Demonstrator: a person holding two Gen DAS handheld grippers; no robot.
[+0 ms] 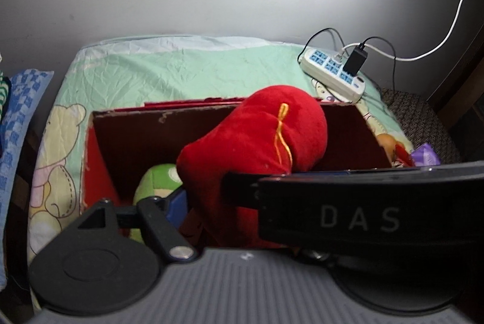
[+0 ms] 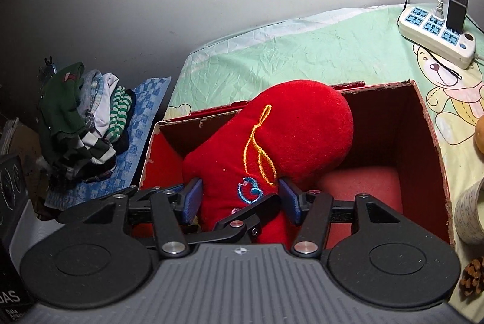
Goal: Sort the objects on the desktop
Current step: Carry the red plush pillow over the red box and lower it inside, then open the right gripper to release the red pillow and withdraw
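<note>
The right gripper [image 2: 242, 198] reaches forward and down into the box [image 2: 435, 142], its blue pads [image 2: 192, 198] set either side of the red plush [image 2: 272, 142], though whether they press it is unclear. The left gripper [image 1: 211, 203] meets the same plush [image 1: 257, 148], half hidden by a black device [image 1: 372, 212] lettered "DAS", its grip unreadable. The plush leans inside the box above a green toy [image 1: 157, 182]; a power strip [image 2: 435, 34] lies beyond.

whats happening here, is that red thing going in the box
Looks like it. The right tool has its blue pads on either side of a red plush toy, which sits partly inside the open red box on the bear-print sheet. A green toy already lies in the box. The left tool is mostly hidden, so its state is unclear.
</note>
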